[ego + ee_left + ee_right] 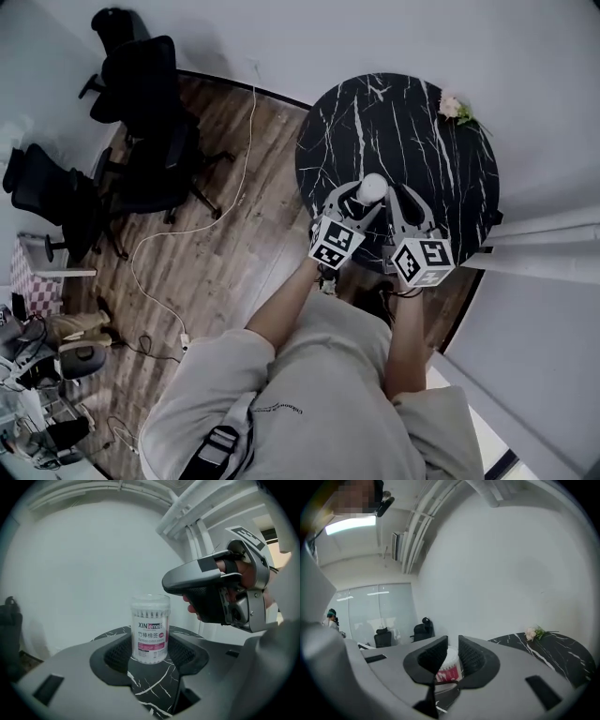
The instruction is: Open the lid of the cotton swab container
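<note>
Standing upright on the black marble table point(403, 122), the cotton swab container point(150, 630) sits near the table edge closest to the person, its clear lid point(150, 601) on and its pink label facing the left gripper view; the left gripper point(151, 654) has its jaws spread to the container's width and set against the lower body, one mesh pad point(117, 654) on each side; the right gripper point(450, 651) has its jaws drawn almost together, with only a narrow gap between them and nothing in it; the container's white top and pink label show through that gap, beyond the jaws; seen from the left gripper view, the right gripper hangs above and to the right of the lid, apart from it; in the head view the two grippers lie side by side, both pointing at the container; a small flower sprig point(457, 108) lies at the table's far edge, well apart; black office chairs point(150, 122) stand on the wooden floor point(216, 225), where a white cable point(248, 141) trails
</note>
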